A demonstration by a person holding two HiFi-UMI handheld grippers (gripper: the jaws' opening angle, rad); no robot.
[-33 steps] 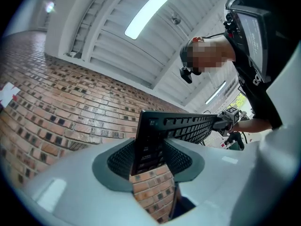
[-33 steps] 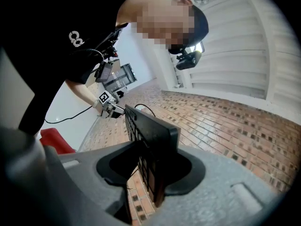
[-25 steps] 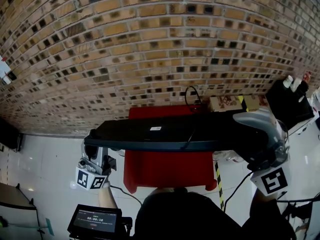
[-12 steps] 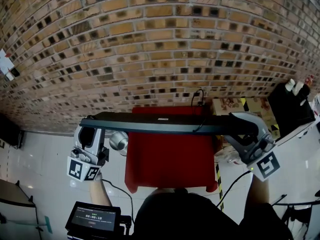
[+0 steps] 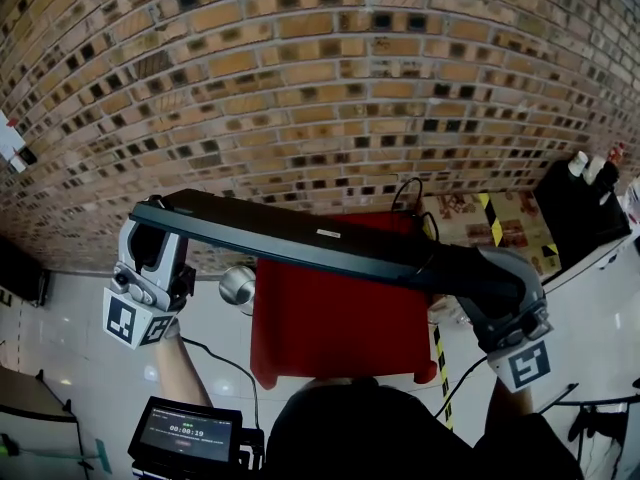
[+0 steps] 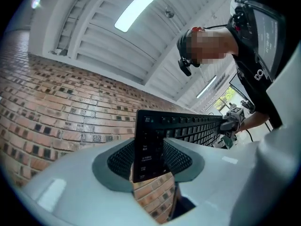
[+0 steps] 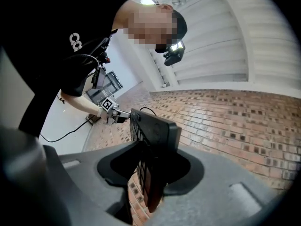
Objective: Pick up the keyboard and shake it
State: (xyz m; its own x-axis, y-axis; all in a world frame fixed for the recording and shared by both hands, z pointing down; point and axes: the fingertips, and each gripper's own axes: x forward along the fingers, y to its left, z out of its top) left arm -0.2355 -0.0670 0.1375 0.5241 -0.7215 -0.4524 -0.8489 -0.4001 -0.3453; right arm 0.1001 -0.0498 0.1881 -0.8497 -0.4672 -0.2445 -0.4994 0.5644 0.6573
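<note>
With the keyboard (image 5: pixel 300 240) in the air above the red bench (image 5: pixel 330 333), left end higher, and the left tongs (image 6: pixel 150 160) and right tongs (image 7: pixel 151 173) each clamped on one end, the shake is best done in short, matched strokes, squeezing firmly so neither end slips.

There is one keyboard (image 5: pixel 300 240), one red surface (image 5: pixel 340 333), one round metal object (image 5: pixel 237 286) and one small screen (image 5: pixel 188 435). There are two grippers: the left hand-held gripper (image 5: pixel 158 236) and the right hand-held gripper (image 5: pixel 487 280).
</note>
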